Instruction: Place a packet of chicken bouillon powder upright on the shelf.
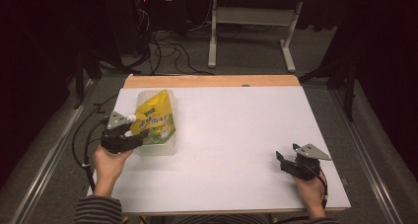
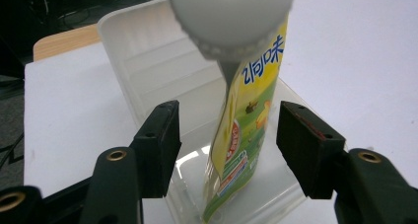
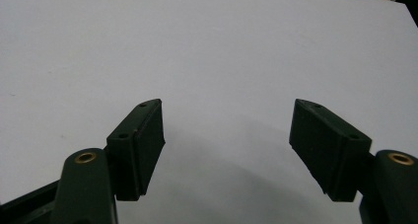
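Observation:
A yellow spouted pouch [image 1: 154, 118] with a white cap [image 1: 130, 118] stands tilted in a clear plastic tub [image 1: 148, 93] at the table's left. My left gripper [image 1: 140, 137] sits at the tub's near end, by the pouch's lower part. In the left gripper view the pouch [image 2: 246, 135] rises between the two black jaws, with a gap on each side and its cap [image 2: 231, 17] close to the camera. That gripper [image 2: 229, 135] is open and its pads do not press the pouch. My right gripper [image 1: 287, 151] rests low at the table's near right, open [image 3: 226, 135] over bare white surface.
The white table [image 1: 236, 135] has a wooden strip along its far edge [image 1: 212, 81]. The clear tub [image 2: 133, 41] stands near the left edge. Beyond the table are a desk frame [image 1: 213, 36] and cables on the floor [image 1: 167, 51].

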Motion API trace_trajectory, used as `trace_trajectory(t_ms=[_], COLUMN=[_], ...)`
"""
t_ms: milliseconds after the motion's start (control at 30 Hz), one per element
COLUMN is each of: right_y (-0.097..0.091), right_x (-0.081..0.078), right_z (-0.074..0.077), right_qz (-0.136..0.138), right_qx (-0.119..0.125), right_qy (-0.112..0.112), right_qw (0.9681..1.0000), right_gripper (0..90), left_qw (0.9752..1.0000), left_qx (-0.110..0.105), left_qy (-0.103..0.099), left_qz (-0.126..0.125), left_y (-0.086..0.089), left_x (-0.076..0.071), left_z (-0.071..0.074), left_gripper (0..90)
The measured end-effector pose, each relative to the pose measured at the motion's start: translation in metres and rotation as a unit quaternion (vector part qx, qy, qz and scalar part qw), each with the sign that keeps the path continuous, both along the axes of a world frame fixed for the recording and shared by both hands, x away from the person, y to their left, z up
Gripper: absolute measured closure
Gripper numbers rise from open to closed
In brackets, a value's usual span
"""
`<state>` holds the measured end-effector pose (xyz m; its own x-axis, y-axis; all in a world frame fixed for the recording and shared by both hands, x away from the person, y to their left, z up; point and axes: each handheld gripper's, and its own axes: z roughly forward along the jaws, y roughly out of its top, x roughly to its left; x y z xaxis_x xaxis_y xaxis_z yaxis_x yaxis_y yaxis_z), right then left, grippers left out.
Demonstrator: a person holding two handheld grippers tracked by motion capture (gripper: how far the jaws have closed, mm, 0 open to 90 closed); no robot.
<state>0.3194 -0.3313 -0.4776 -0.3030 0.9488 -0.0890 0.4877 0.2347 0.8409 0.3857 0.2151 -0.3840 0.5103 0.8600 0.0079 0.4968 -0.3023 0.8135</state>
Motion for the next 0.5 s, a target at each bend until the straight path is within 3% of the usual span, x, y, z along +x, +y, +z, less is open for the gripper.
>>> trace_trajectory(t_ms=[267, 500], right_y=[0.000, 0.000], right_x=[0.000, 0.000], right_z=[0.000, 0.000], right_qz=[0.003, 0.003], right_qx=[0.000, 0.000], right_qy=[0.001, -0.002], right_qw=[1.0000, 1.0000], right_gripper=[29.8, 29.8], left_qw=[0.9998, 0.9995], left_qx=[0.005, -0.008], left_qy=[-0.011, -0.012], left_qz=[0.018, 0.027], left_y=[0.002, 0.007], left_x=[-0.016, -0.027], left_z=[0.004, 0.001], left_gripper=[42.2, 42.2])
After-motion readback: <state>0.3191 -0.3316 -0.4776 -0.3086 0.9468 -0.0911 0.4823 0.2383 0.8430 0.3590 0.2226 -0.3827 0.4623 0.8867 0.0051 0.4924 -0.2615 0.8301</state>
